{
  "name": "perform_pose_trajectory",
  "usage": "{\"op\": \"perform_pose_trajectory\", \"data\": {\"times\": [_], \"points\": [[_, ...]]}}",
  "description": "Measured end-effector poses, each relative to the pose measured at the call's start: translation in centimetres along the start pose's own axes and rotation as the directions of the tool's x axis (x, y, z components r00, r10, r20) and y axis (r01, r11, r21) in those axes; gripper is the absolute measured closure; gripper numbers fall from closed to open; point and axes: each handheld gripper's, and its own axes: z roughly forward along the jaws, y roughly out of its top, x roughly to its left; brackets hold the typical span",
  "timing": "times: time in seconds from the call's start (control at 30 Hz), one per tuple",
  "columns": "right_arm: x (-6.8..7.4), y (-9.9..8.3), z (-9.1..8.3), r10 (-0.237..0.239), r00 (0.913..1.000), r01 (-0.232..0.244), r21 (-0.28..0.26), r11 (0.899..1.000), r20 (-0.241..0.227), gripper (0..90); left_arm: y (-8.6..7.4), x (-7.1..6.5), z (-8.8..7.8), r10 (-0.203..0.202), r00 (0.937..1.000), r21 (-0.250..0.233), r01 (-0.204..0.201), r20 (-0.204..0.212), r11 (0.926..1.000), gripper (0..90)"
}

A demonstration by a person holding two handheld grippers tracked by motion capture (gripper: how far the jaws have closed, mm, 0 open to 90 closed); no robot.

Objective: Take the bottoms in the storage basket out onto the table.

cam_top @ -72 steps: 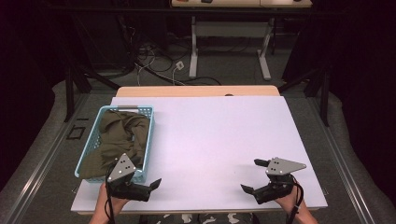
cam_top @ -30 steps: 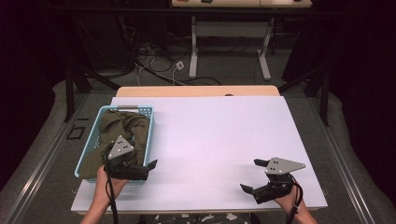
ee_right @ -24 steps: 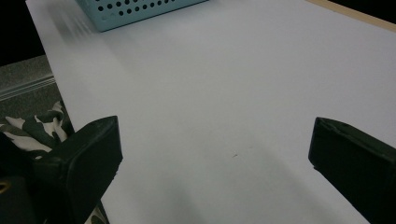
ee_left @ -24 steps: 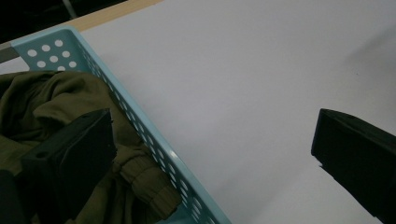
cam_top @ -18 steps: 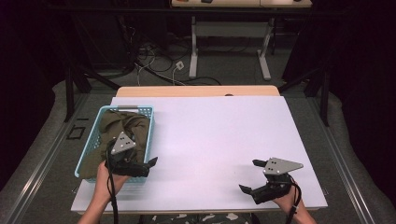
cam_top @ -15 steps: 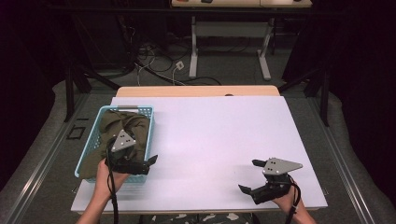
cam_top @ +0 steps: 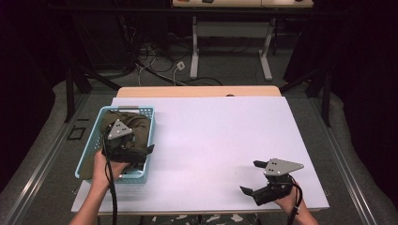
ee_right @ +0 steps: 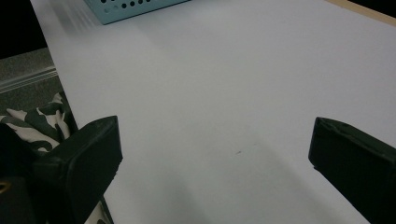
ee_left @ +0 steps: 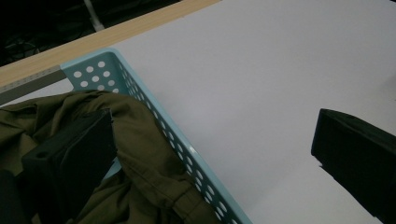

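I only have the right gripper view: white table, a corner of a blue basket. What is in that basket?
Observer: An olive-green garment fills the blue basket.
Operator: Where is the left hand's tool?
Observer: The left tongs stand open astride the basket's right wall, one jaw on the garment, one over the white table.
Operator: Is the garment gripped?
Observer: No, the jaws are wide apart.

Tabletop (cam_top: 220, 136) brightly lit from above, room beyond falling into deep dark, soft shadows under the tongs, near black tongs blurred in both gripper views, basket (ee_right: 135, 9) corner smeared, no glare
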Motion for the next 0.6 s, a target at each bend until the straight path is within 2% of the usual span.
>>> {"op": "perform_pose_trajectory", "data": {"times": [0.4, 0.5, 0.6], "points": [[0.4, 0.1, 0.3, -0.012, 0.9998, 0.013, 0.016, 1.0, -0.016, 2.5, 0.6, 2.0, 0.6, -0.056, 0.9979, 0.039, 0.057, -0.033, 0.9976, 0.0], [0.4, 0.1, 0.3, -0.011, 0.9998, 0.011, 0.008, 1.0, -0.016, 2.5, 0.8, 2.2, 0.8, -0.052, 0.9978, 0.047, 0.054, -0.042, 0.9974, 0.0], [0.3, 0.1, 0.3, -0.006, 0.9999, 0.007, 0.016, 1.0, -0.016, 2.6, 1.0, 2.6, 1.4, -0.06, 0.9962, 0.083, 0.065, -0.064, 0.9944, 0.1]]}}
